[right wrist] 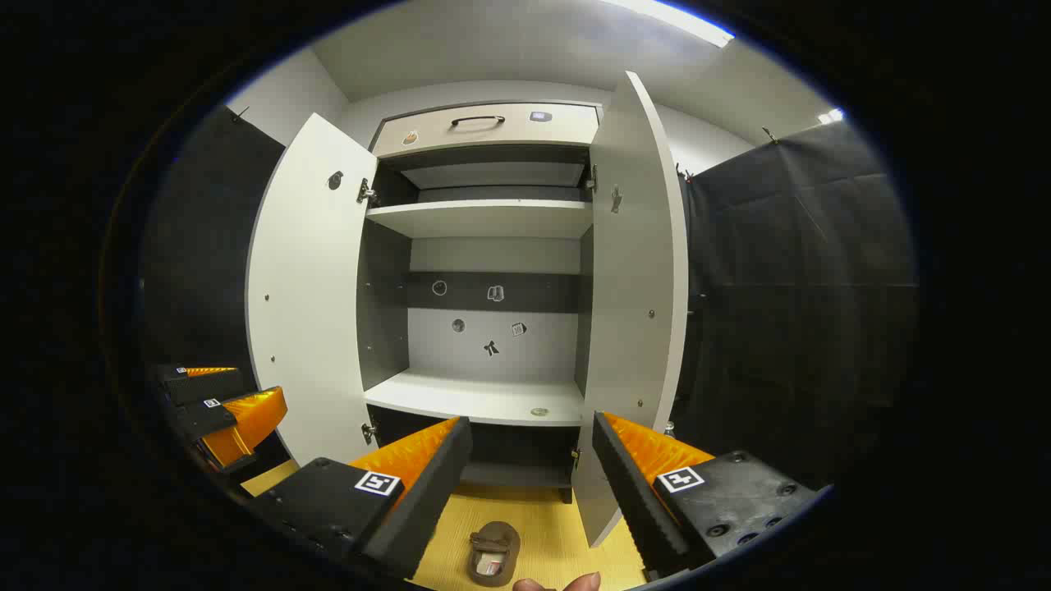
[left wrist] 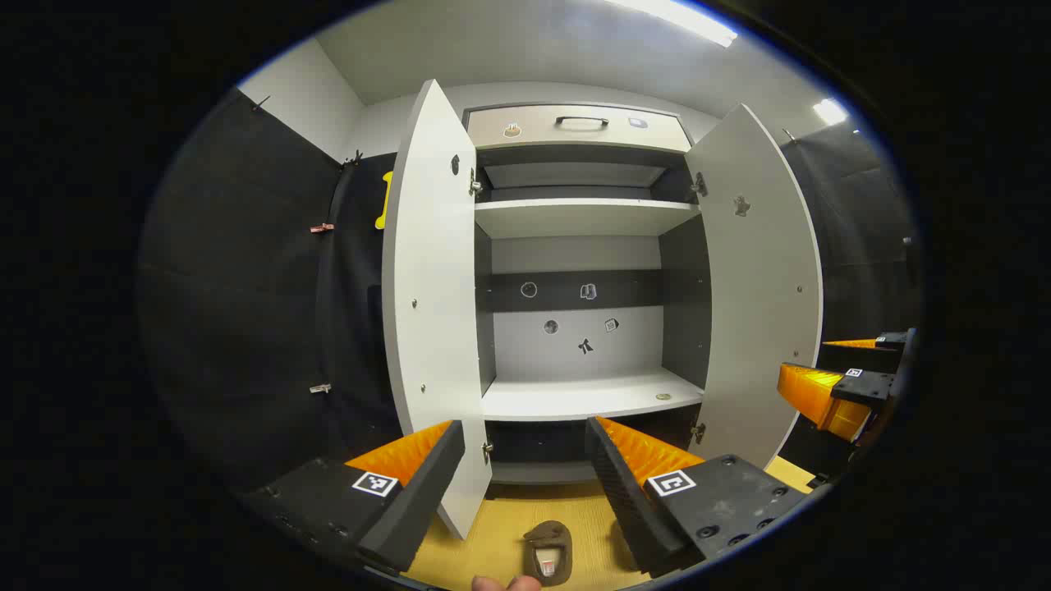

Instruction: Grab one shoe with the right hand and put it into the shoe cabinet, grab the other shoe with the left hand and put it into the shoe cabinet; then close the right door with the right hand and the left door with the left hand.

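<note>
The shoe cabinet (left wrist: pixel 583 217) stands straight ahead with both doors swung wide: left door (left wrist: pixel 427 304), right door (left wrist: pixel 755 279). A brown shoe (left wrist: pixel 548 552) lies on the yellow floor in front of it, low between my left gripper's fingers. My left gripper (left wrist: pixel 524 425) is open and holds nothing. In the right gripper view the same cabinet (right wrist: pixel 484 217) and a brown shoe (right wrist: pixel 493 552) appear, with my right gripper (right wrist: pixel 532 420) open and empty above the shoe. Each gripper also shows off to the side of the other: the right gripper (left wrist: pixel 846 386) and the left gripper (right wrist: pixel 222 410).
A drawer (left wrist: pixel 579 125) with a handle tops the cabinet. The lower shelf (left wrist: pixel 587 398) carries a small round disc (left wrist: pixel 663 397). Black cloth walls (left wrist: pixel 246 312) close in on both sides. A fingertip (left wrist: pixel 505 584) pokes in at the bottom edge.
</note>
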The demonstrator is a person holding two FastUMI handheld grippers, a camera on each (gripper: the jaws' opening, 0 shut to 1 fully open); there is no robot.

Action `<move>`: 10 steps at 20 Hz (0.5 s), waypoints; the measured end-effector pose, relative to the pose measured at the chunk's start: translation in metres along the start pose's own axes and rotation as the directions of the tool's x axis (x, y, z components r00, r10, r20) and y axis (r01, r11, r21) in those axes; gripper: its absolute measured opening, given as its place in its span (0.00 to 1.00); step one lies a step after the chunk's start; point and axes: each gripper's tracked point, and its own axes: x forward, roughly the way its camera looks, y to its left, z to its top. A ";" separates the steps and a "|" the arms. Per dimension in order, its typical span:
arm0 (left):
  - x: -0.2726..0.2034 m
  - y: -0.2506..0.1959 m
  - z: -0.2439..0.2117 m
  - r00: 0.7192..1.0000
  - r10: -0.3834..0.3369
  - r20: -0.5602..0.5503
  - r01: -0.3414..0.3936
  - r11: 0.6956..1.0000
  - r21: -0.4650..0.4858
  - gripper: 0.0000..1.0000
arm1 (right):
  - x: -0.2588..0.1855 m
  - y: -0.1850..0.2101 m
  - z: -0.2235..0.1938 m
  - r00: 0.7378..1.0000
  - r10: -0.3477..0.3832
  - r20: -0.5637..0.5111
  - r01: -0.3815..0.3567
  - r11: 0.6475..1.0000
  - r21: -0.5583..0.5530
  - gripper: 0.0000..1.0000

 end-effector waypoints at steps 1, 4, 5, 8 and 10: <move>0.000 0.000 0.000 1.000 0.000 0.001 0.000 1.000 0.001 0.95 | 0.000 0.000 0.000 1.000 0.001 0.000 -0.001 1.000 0.000 0.97; 0.000 0.002 0.001 1.000 0.004 0.001 -0.004 1.000 0.001 0.92 | 0.000 0.001 0.000 1.000 0.004 -0.003 -0.004 1.000 0.005 0.98; -0.001 0.002 0.001 1.000 0.005 0.001 -0.005 1.000 -0.001 0.92 | 0.000 0.000 0.000 1.000 0.002 -0.004 -0.002 1.000 0.005 0.98; -0.001 0.002 0.000 1.000 0.005 0.002 -0.005 1.000 0.000 0.95 | 0.000 0.000 0.001 1.000 -0.002 -0.003 0.002 1.000 0.004 0.97; -0.001 0.003 0.000 1.000 0.008 0.002 -0.008 1.000 0.001 0.95 | 0.000 -0.001 0.000 1.000 -0.005 -0.005 0.005 1.000 0.006 0.98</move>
